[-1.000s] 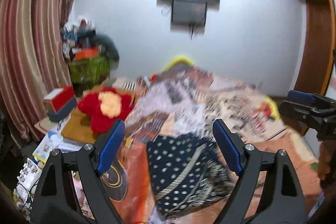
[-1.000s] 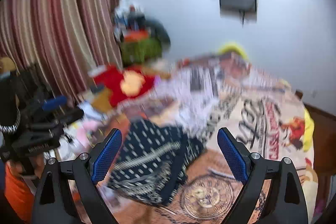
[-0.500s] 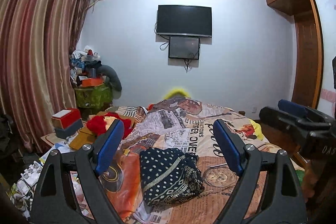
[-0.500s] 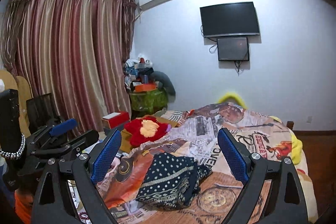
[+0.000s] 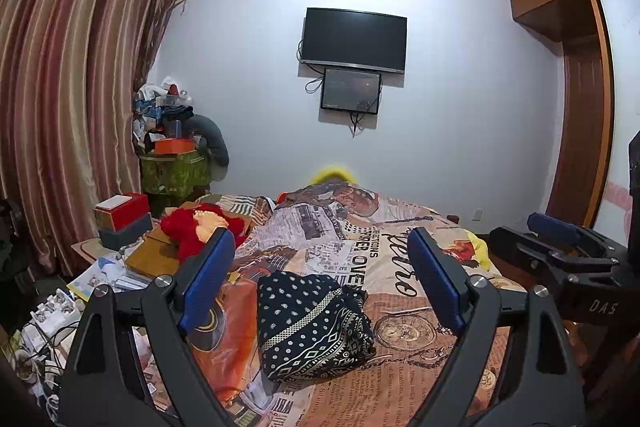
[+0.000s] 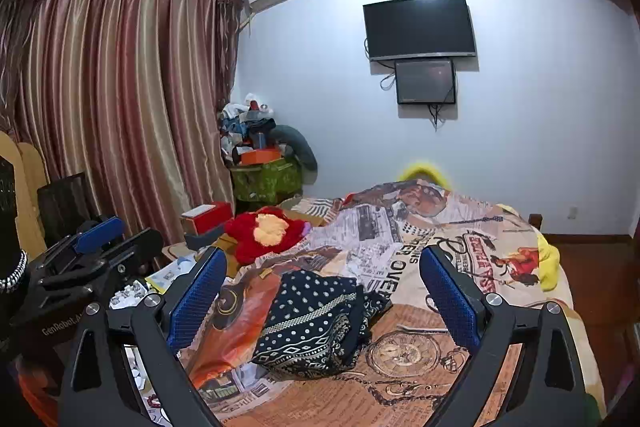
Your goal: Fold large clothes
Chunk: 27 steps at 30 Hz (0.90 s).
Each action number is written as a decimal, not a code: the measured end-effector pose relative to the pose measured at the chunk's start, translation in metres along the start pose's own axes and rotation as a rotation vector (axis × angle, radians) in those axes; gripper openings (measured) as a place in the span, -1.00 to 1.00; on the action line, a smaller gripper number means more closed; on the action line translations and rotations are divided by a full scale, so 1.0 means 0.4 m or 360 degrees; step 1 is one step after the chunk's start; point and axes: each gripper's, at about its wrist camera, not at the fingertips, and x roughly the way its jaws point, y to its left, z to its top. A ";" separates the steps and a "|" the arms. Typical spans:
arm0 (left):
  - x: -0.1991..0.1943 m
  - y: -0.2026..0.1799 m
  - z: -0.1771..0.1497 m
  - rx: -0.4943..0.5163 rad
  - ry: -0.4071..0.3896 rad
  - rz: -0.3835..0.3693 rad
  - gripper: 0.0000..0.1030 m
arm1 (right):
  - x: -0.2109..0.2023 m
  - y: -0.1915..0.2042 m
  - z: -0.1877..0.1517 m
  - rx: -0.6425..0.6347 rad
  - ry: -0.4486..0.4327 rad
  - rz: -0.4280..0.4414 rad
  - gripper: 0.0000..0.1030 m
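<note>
**Both tools spread wide above a folded cloth on the bed**

The left tool (image 5: 320, 279) fills the lower part of its frame, its blue pads far apart and gripping nothing. The right tool (image 6: 322, 293) stands the same way in its own view, released and empty. Each also shows in the other's camera: the right one at the right edge of the left wrist view, the left one at the left edge of the right wrist view.

The cloth (image 5: 312, 327) (dark navy, white dots, a patterned border band) lies folded in a compact bundle in the lower centre of the left view, framed between the pads but below them, touching neither. In the right view the cloth (image 6: 316, 319) sits lower centre, one edge slightly rumpled.

It rests on the bed (image 5: 404, 259), whose cover is printed with newspaper text, a pocket watch and figures. A red plush (image 5: 196, 227) lies at the middle left, beside a red box (image 5: 120, 211). A TV (image 5: 354, 41) hangs on the wall at upper centre, with a smaller screen (image 5: 350, 95) just under it. Striped curtains (image 5: 72, 87) fill the left side.
</note>
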 end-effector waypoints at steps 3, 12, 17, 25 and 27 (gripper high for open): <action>0.008 0.007 -0.004 -0.0010 -0.0001 0.0013 0.76 | 0.009 0.003 -0.005 -0.0002 0.0020 -0.0001 0.88; 0.018 0.018 -0.013 -0.0052 0.0029 0.0005 0.79 | 0.027 0.008 -0.014 -0.0012 0.0051 -0.0003 0.88; 0.023 0.026 -0.015 -0.0065 0.0039 0.0000 0.79 | 0.023 0.006 -0.013 -0.0001 0.0057 -0.0004 0.88; 0.022 0.026 -0.016 -0.0066 0.0039 -0.0001 0.80 | 0.026 0.006 -0.013 0.0003 0.0059 -0.0008 0.88; 0.022 0.026 -0.016 -0.0066 0.0037 -0.0002 0.80 | 0.026 0.006 -0.014 0.0006 0.0061 -0.0003 0.88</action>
